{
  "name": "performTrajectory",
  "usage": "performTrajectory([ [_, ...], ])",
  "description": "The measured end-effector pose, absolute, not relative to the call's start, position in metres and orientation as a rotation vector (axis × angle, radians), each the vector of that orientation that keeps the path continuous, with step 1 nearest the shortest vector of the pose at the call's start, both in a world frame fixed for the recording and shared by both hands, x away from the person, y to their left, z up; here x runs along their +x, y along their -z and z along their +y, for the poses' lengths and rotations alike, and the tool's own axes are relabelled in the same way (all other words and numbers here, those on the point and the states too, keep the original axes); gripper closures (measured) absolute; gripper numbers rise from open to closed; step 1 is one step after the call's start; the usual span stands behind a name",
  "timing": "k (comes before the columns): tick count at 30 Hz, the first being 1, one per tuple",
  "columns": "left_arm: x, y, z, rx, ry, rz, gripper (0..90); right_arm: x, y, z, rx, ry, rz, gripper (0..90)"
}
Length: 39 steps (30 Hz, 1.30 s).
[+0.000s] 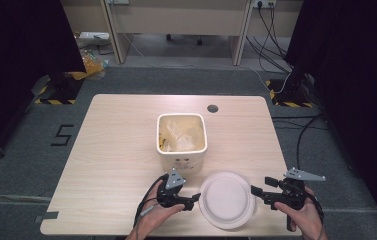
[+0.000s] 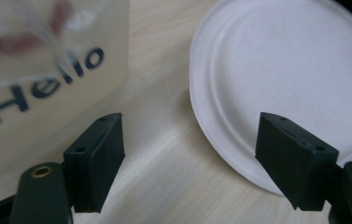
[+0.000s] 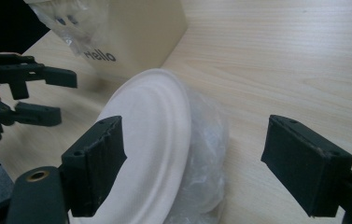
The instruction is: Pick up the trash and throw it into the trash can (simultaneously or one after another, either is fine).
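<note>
A white paper plate (image 1: 226,198) lies near the table's front edge, resting on crumpled clear plastic (image 3: 207,140). My left gripper (image 1: 195,200) sits just left of the plate, open, with the plate's rim (image 2: 239,140) close to its right jaw and nothing between the jaws. My right gripper (image 1: 254,192) is at the plate's right side, also open. In the right gripper view the plate (image 3: 152,140) stands before the left jaw of that gripper (image 3: 194,144). Behind the plate is a cream bin (image 1: 181,145) marked "Hello" (image 2: 43,88), lined with a clear bag.
The bin stands at the table's middle, a short way behind both grippers. A round cable hole (image 1: 212,108) is at the table's (image 1: 111,150) far edge. Bare wood stretches to the left and right of the bin. Cables and stands lie on the floor beyond.
</note>
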<state>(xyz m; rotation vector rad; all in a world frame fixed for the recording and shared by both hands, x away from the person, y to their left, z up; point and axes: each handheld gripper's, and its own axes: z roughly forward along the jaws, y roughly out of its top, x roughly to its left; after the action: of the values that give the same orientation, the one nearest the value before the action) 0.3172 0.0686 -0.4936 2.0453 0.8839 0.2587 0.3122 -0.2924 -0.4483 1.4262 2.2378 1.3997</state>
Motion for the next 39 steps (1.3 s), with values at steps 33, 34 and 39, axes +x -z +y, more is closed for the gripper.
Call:
performTrajectory([
  [33, 0.309, 0.520, 0.051, 2.148, -0.363, 0.862, 19.9, 0.309, 0.458, -0.243, 1.288, -1.399, 2.419, 27.3],
  [34, 0.309, 0.520, 0.051, 2.147, -0.363, 0.862, 19.9, 0.309, 0.456, -0.241, 1.271, -1.400, 2.421, 27.9],
  [39, 0.309, 0.520, 0.051, 2.147, -0.364, 0.863, 19.8, 0.310, 0.445, -0.232, 1.223, -1.412, 2.406, 29.5],
])
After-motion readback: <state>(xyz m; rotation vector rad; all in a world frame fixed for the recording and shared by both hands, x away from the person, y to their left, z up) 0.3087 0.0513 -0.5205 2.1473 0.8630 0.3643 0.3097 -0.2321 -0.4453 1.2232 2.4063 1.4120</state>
